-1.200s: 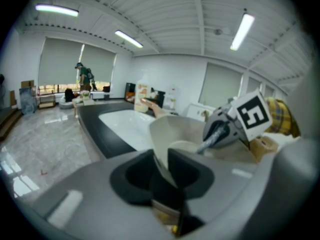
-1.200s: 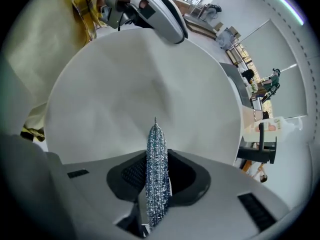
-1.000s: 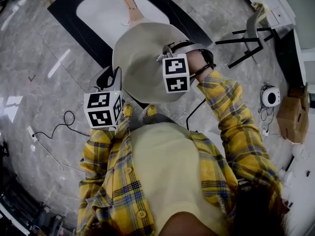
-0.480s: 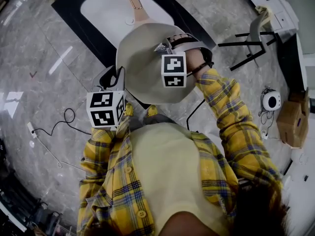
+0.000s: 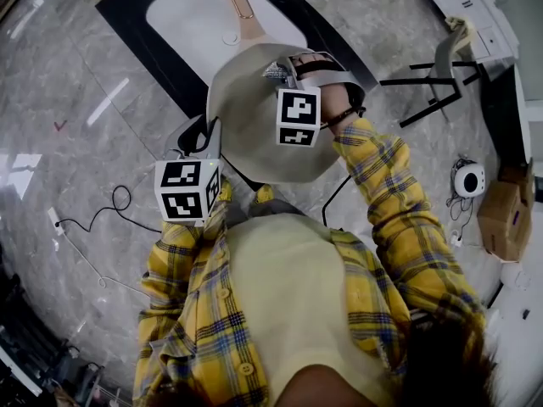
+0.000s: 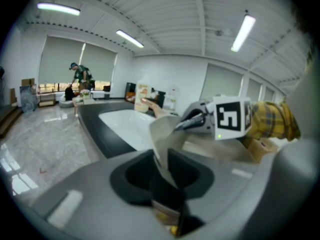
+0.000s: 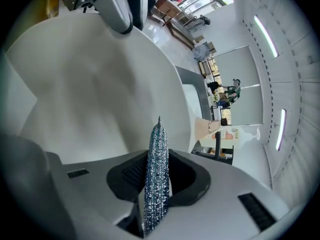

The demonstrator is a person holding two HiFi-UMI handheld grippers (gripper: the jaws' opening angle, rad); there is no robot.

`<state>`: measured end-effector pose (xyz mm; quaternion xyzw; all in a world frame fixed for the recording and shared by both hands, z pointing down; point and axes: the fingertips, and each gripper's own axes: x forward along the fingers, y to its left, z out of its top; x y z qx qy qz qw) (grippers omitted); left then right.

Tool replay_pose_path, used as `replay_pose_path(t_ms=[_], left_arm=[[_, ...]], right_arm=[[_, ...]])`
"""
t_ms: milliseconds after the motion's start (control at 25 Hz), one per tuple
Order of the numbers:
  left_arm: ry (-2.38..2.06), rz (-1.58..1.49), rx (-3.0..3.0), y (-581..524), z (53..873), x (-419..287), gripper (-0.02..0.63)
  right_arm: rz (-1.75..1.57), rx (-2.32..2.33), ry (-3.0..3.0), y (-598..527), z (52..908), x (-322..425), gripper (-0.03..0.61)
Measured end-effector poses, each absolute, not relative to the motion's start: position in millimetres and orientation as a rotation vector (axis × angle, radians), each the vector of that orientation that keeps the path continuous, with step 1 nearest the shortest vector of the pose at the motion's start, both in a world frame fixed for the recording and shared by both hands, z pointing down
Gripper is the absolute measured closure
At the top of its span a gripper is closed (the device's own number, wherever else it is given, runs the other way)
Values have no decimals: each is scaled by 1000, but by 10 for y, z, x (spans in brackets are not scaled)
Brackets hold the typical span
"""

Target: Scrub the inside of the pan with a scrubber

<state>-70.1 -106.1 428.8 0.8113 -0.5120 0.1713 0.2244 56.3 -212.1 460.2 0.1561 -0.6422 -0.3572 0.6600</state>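
From above, the pale pan [image 5: 250, 121] sits tilted over the black desk [image 5: 127, 11], handle pointing away. In the left gripper view, the left gripper [image 6: 165, 159] is clamped on the pan's rim. In the right gripper view, the right gripper [image 7: 156, 184] pinches a glittery scrubber [image 7: 157, 154], its tip toward the pan's inner wall.

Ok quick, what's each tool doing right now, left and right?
Left tool: closed on the rim of the pan.
Right tool: closed on the scrubber.

Scrubber [image 7: 156, 169] inside pan [image 5: 246, 134], sink [image 5: 191, 15] behind
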Motion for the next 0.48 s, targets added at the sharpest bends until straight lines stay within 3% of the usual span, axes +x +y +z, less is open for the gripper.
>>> replay_pose_path(t_ms=[480], left_arm=[[-1412,464,2240,-1062,4271,-706,535]], right_arm=[[-884,527,-1662,-2142,4284,437,492]])
